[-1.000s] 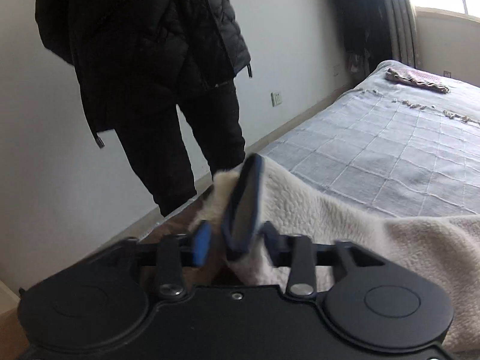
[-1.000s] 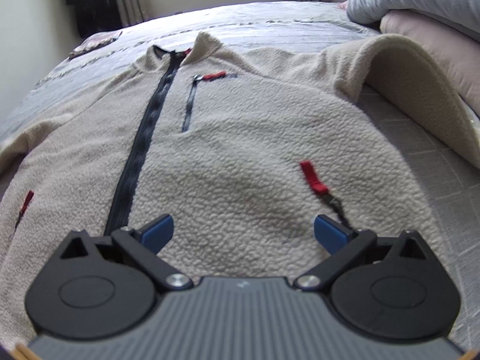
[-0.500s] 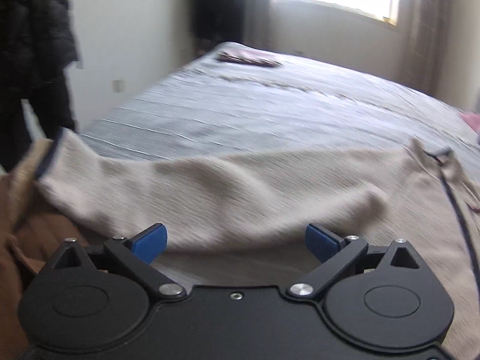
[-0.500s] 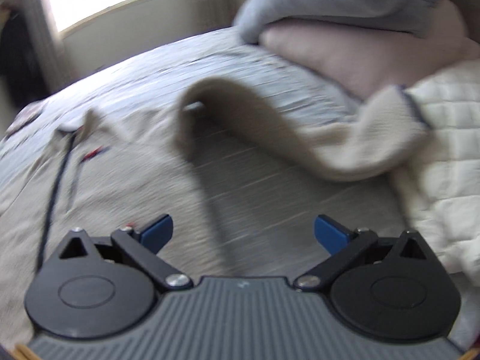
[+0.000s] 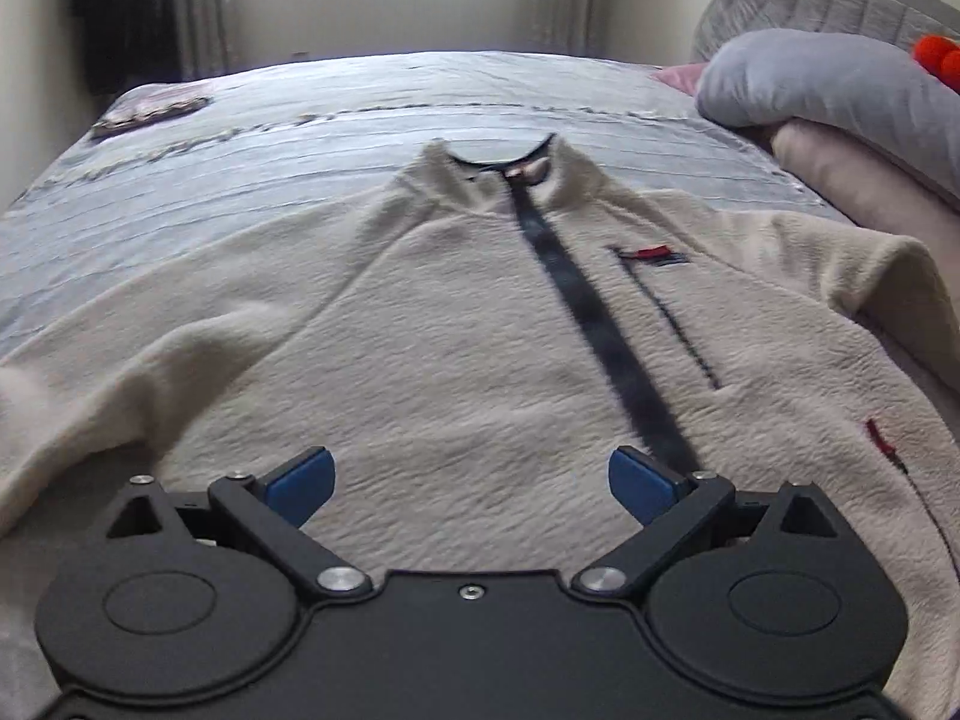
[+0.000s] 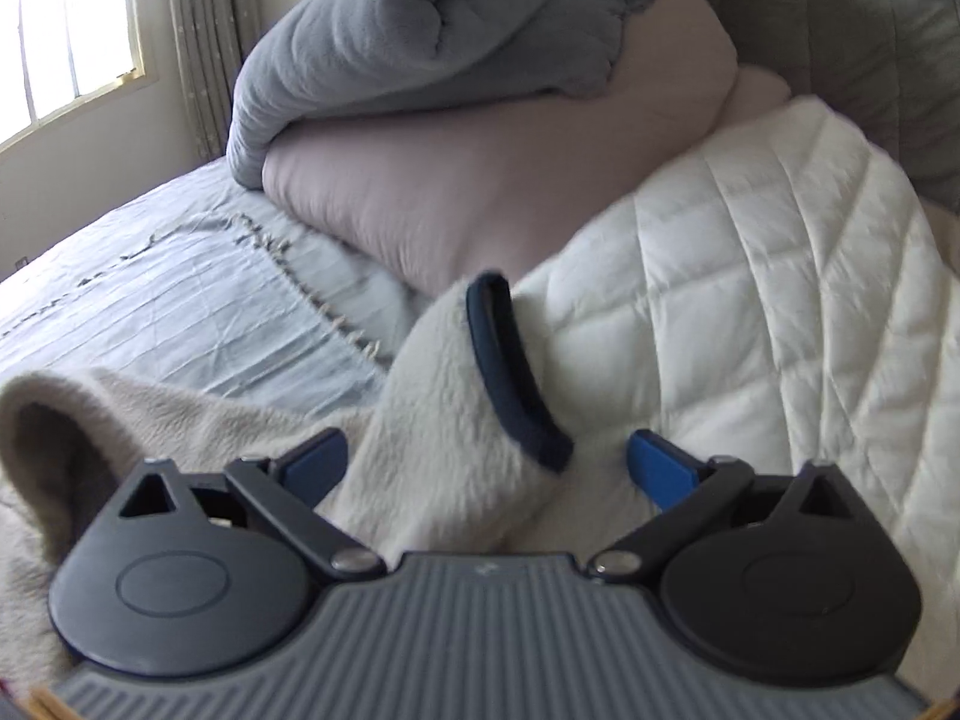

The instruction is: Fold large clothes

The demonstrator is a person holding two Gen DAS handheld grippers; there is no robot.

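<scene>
A cream fleece jacket (image 5: 456, 324) is lying front-up and spread out on a grey bedspread (image 5: 336, 120), collar pointing toward twelve o'clock in the left wrist view, its dark zipper (image 5: 594, 324) running down toward five o'clock. It is lying flat like this, it seems, so that the sleeves can be folded inward first.

The left gripper (image 5: 471, 477) is hovering over the lower body of the jacket with its blue fingertips (image 5: 300, 477) spread wide, holding nothing; it looks to be waiting while the other side is handled.

In the right wrist view, the jacket's sleeve cuff (image 6: 510, 372), edged in dark navy, is rising up between the fingers of the right gripper (image 6: 487, 468). Those fingers are also spread apart, one on each side of the sleeve end, not yet pinching it. The gripper appears placed to close on the cuff and carry the sleeve across the chest.

At one o'clock beyond the cuff, a white quilted blanket (image 6: 750, 276) is lying; at twelve o'clock, a pink pillow (image 6: 480, 168) is sitting under a rolled grey blanket (image 6: 420, 30).
</scene>
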